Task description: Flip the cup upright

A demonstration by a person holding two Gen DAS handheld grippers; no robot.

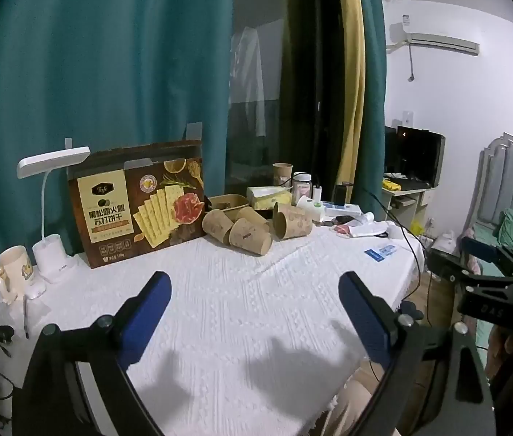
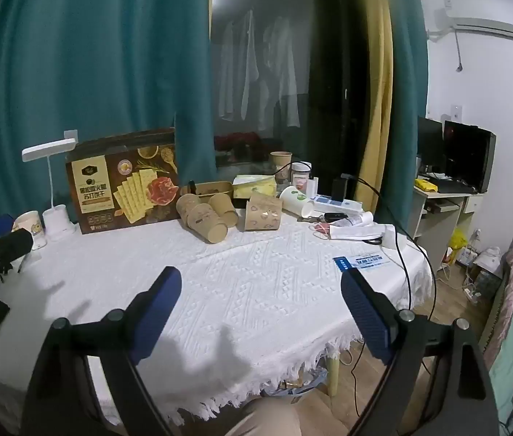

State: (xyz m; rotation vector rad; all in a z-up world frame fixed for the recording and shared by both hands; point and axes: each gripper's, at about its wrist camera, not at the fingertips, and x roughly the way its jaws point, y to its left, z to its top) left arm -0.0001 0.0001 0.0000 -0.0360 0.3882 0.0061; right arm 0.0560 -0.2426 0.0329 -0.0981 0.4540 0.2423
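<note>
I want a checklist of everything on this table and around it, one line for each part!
Surface: white tablecloth, near part bare.
Job's things: brown paper cups lying tipped in a cluster beside the cracker box.
Clutter: desk lamp, mug, tissue box, upright paper cup, white cup on its side, jar.
Grippers: left tool and right tool open, holding nothing, short of the cups.
Cables: black cable over the table's right edge.
Surroundings: teal curtain, monitor, air conditioner.
</note>
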